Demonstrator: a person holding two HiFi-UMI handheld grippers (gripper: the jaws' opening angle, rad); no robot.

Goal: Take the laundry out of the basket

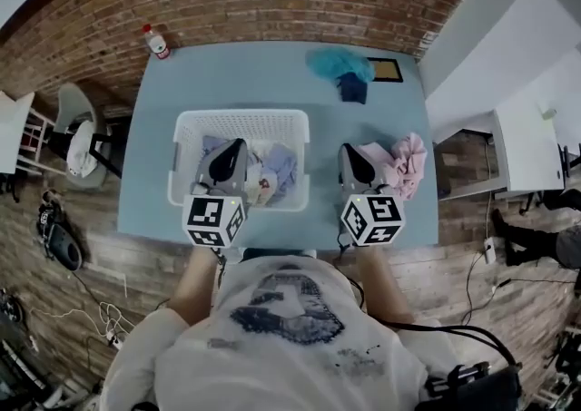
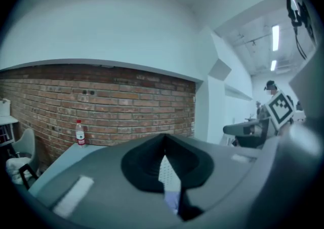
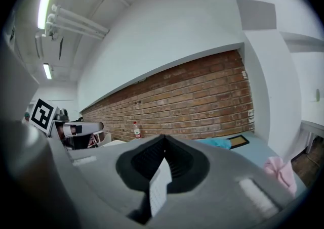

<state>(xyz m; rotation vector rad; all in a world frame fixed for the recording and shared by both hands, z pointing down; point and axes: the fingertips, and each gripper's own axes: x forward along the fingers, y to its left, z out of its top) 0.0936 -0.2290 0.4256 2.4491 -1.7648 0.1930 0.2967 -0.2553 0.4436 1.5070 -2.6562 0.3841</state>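
Observation:
A white mesh laundry basket (image 1: 241,115) stands on the blue table (image 1: 154,182), near its front edge. Crumpled laundry (image 1: 277,169) in pale blue, lilac and white lies inside. My left gripper (image 1: 229,157) hovers over the basket's left half, its tips touching with nothing caught between them (image 2: 163,137). Through the slit below the tips I see basket mesh and a bit of lilac cloth. My right gripper (image 1: 354,164) is just right of the basket, shut and empty (image 3: 163,137). A pink garment (image 1: 408,162) lies on the table beside it, also at the right gripper view's lower right (image 3: 281,170).
A teal cloth (image 1: 338,62) on a dark blue one (image 1: 352,88) lies at the table's back, beside a flat picture frame (image 1: 386,69). A bottle (image 1: 157,42) stands at the back left corner. A brick wall runs behind; a chair (image 1: 77,128) stands at the left.

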